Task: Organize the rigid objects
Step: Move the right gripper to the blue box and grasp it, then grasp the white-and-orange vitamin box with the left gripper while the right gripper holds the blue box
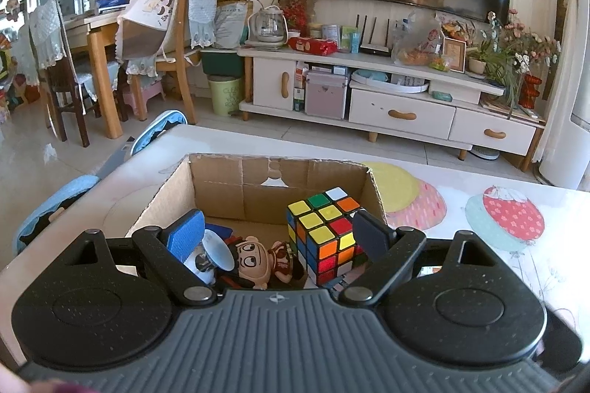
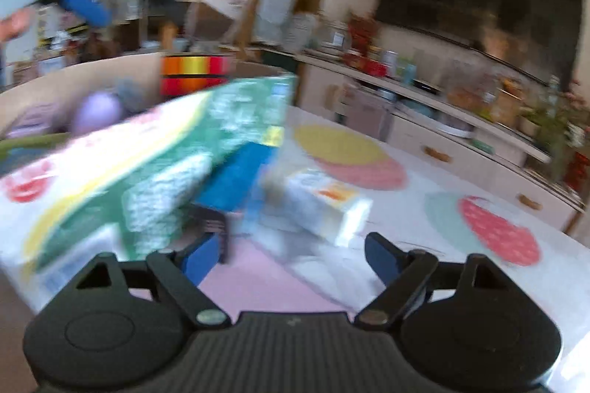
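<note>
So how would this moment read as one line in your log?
left gripper: open over cardboard box | Rubik's cube: in box | right gripper: open, empty

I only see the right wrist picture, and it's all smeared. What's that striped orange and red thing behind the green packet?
Observer: A puzzle cube, sitting inside a cardboard box.
Operator: Anything else in that box?
Observer: A cartoon doll lies beside the cube.
Operator: Are the other tongs gripping the cube?
Observer: No. The left tongs stand open, with only one finger close to the cube.
</note>
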`<state>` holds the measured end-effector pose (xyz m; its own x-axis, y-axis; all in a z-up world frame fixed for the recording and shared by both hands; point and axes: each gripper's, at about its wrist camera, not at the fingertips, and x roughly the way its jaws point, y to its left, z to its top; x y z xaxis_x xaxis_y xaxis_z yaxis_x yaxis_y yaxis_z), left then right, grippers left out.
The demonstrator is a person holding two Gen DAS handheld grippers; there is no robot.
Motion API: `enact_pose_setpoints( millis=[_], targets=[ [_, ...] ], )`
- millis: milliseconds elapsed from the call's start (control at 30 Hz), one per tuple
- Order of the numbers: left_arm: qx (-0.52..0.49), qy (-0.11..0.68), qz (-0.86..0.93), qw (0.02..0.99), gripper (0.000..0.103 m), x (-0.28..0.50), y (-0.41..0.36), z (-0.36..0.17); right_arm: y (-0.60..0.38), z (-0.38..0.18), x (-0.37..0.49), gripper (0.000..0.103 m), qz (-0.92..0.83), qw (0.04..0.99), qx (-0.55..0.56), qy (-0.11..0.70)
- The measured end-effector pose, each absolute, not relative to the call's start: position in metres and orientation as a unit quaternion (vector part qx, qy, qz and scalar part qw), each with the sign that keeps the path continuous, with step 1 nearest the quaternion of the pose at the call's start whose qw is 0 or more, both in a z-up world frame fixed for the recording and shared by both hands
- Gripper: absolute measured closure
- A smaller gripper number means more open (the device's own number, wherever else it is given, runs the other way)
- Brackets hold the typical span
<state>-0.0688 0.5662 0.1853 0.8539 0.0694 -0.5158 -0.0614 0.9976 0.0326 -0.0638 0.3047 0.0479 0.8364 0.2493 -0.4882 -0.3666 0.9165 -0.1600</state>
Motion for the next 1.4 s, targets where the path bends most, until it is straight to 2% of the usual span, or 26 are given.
enact_pose_setpoints(
  millis=[33, 167, 267, 300, 567, 867, 1133, 1400],
  targets=[
    [0.009, 0.269, 0.033, 0.963, 0.000, -0.069, 0.564, 0.185, 0.312, 0.047, -0.065, 0.035, 0.167, 0.948, -0.135, 0.233],
    [0.016, 0.268, 0.029, 0.963, 0.000, -0.070, 0.561, 0.185, 0.327, 0.042, -0.057, 0.047, 0.166, 0.946, -0.144, 0.239],
    [0.017, 0.268, 0.028, 0.963, 0.000, -0.070, 0.561, 0.185, 0.328, 0.043, -0.050, 0.065, 0.166, 0.946, -0.125, 0.247],
    [0.017, 0.267, 0.028, 0.963, 0.000, -0.070, 0.561, 0.185, 0.327, 0.043, -0.047, 0.074, 0.167, 0.946, -0.122, 0.250],
    [0.024, 0.262, 0.007, 0.965, 0.000, -0.071, 0.549, 0.184, 0.310, 0.047, -0.057, 0.077, 0.172, 0.946, -0.091, 0.261],
    [0.035, 0.253, -0.073, 0.964, 0.000, -0.076, 0.512, 0.175, 0.239, 0.044, -0.118, 0.080, 0.110, 0.952, -0.089, 0.273],
    [0.056, 0.271, -0.122, 0.953, 0.000, -0.071, 0.472, 0.146, 0.155, 0.041, -0.125, 0.080, -0.009, 0.959, -0.039, 0.280],
    [0.090, 0.288, -0.096, 0.948, 0.000, -0.049, 0.449, 0.106, 0.120, 0.038, -0.109, 0.079, -0.045, 0.958, 0.007, 0.282]
  ],
)
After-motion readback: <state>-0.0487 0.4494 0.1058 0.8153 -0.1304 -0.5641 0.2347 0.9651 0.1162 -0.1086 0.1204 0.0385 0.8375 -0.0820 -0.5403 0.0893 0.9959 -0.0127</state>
